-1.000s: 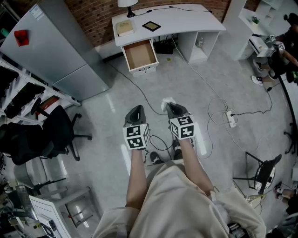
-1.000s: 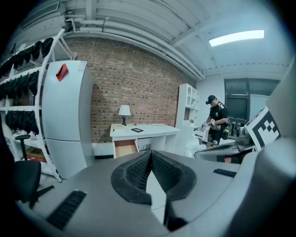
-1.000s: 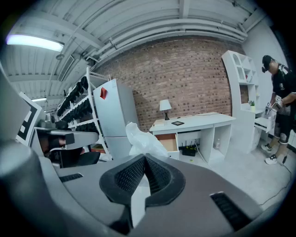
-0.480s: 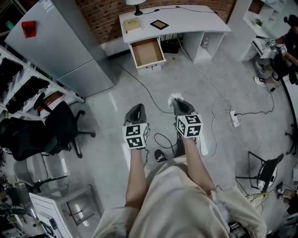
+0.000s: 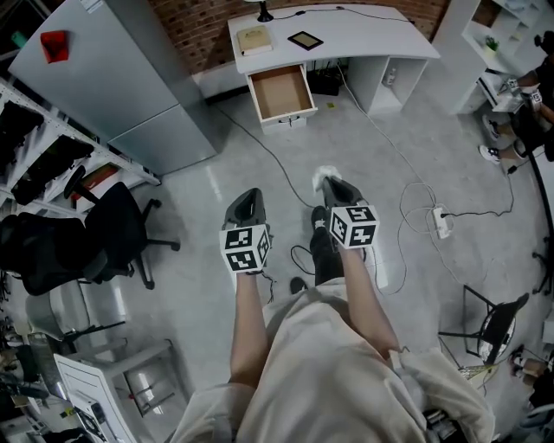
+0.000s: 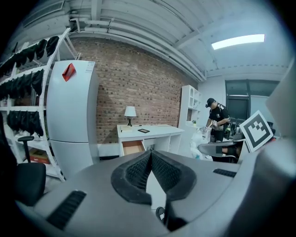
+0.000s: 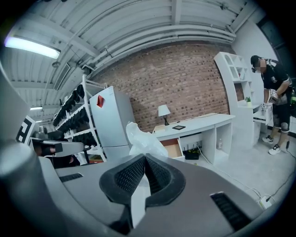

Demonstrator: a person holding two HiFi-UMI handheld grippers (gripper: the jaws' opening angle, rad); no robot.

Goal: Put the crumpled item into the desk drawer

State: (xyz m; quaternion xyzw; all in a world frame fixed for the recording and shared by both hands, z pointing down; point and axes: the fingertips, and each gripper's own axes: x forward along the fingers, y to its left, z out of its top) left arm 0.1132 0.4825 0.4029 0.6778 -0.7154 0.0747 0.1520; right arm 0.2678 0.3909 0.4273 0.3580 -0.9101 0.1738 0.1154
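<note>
The right claw [image 7: 144, 159] pinches the crumpled item [image 7: 141, 141] by its lower fold. It is a thin white wad (probably light, soft and springy). The left claw [image 6: 151, 155] is closed on nothing. The pulled-out drawer [image 5: 280, 91] under the bench [image 5: 363, 26] lies well ahead.

A grey fridge [image 5: 112, 86] and black chair [image 5: 112, 229] stand before a brick wall [image 5: 195, 30].

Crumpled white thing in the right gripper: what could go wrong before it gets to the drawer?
The right gripper pinches the crumpled white plastic item only by its lower part, so it might slip out. The white power strip and its cables lie on the floor near the way to the open desk drawer, so a foot could catch.
</note>
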